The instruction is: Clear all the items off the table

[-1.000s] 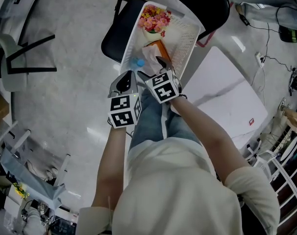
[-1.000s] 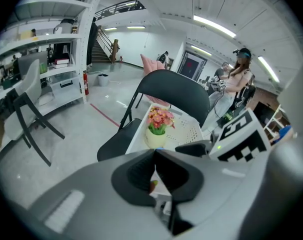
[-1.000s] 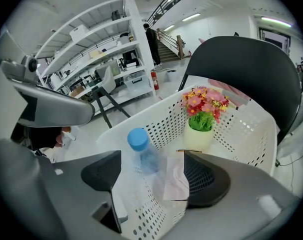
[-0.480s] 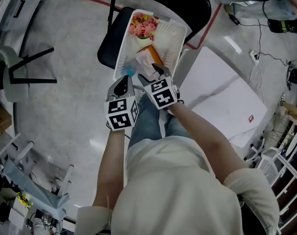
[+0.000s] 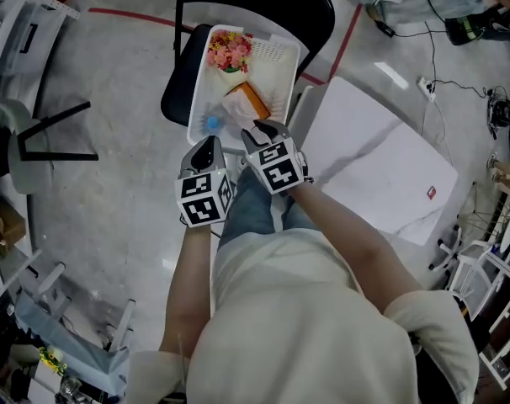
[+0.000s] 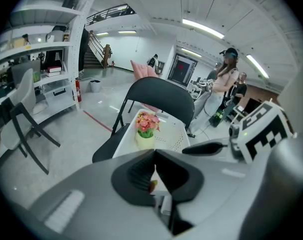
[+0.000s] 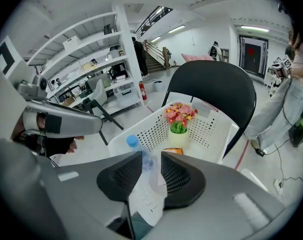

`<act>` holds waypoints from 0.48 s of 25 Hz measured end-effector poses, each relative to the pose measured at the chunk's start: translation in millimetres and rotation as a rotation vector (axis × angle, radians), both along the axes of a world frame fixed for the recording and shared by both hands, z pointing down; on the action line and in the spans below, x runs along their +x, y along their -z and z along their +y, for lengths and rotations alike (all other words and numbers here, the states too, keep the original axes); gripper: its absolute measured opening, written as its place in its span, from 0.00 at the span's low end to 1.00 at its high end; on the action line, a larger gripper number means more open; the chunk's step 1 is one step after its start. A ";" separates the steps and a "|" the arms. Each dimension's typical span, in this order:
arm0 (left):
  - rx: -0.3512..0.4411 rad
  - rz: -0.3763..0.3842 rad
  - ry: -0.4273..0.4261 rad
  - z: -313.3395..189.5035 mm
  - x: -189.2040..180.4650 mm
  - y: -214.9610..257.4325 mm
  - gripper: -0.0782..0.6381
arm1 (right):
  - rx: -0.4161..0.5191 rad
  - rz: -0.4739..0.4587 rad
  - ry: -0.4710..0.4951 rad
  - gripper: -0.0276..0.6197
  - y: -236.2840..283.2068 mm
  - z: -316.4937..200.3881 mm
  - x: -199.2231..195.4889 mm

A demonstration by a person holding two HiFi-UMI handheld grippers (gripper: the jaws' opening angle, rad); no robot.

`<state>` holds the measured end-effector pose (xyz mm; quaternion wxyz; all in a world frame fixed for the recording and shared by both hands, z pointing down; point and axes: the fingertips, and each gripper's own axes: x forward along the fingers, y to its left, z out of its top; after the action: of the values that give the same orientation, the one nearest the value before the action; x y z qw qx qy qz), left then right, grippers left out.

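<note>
**Hazards**

- The basket (image 5: 282, 53) rests on the seat of a black chair (image 5: 175, 82), not on a broad surface. It holds the flower pot (image 5: 228, 53) at its far end, an orange pack (image 5: 253, 99) in the middle and a blue-capped bottle (image 5: 211, 124) at its near left. A knock on the near rim from either claw could shift or tip the basket and spill this load.
- The two claws are side by side and close together. Swinging one sideways could strike the other's marker cube.
- The white desk (image 5: 381, 175), right of the chair, appears bare apart from a small red patch (image 5: 430, 194) near its right edge. The views do not show whether this is an item or a label. If it is an item and it is skipped, the clearing stays incomplete.

**Claw state**

- Left claw (image 5: 207, 145): jaws pressed together, nothing between them.
- Right claw (image 5: 263, 128): jaws have just been closing and now stand a narrow gap apart. Nothing is pinched; only the basket interior shows through the gap.

**Arm pose**

- Both forearms reach forward from the torso, roughly parallel.
- Both claws point forward and steeply down toward the near end of the basket, marker cubes facing up.
- The right claw is just above the near rim. The left claw is just beside it, at the near left corner.
</note>
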<state>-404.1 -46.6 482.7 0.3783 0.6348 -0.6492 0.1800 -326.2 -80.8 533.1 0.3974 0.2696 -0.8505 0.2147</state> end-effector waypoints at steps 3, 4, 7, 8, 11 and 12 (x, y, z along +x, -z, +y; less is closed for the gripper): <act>0.004 -0.008 -0.025 4.2 5.2 5.0 0.12 | 0.024 -0.004 -0.028 0.12 12.1 1.6 9.1; 0.005 -0.012 -0.035 5.7 7.6 6.6 0.12 | 0.033 -0.003 -0.039 0.08 16.2 2.2 12.7; 0.002 -0.030 -0.071 8.3 15.0 10.3 0.12 | 0.054 -0.005 -0.062 0.04 27.0 4.4 21.9; 0.004 -0.028 -0.081 8.4 17.9 11.7 0.12 | 0.060 -0.008 -0.067 0.04 30.0 5.2 24.6; 0.017 -0.008 -0.103 7.7 27.3 17.2 0.12 | 0.085 -0.014 -0.077 0.04 35.5 7.3 33.3; 0.019 -0.009 -0.114 7.3 30.2 18.5 0.12 | 0.091 -0.016 -0.082 0.04 37.7 7.7 36.2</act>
<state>-373.8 -39.3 464.2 0.3584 0.6734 -0.6155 0.1979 -289.9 -73.1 495.4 0.3687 0.3202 -0.8508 0.1940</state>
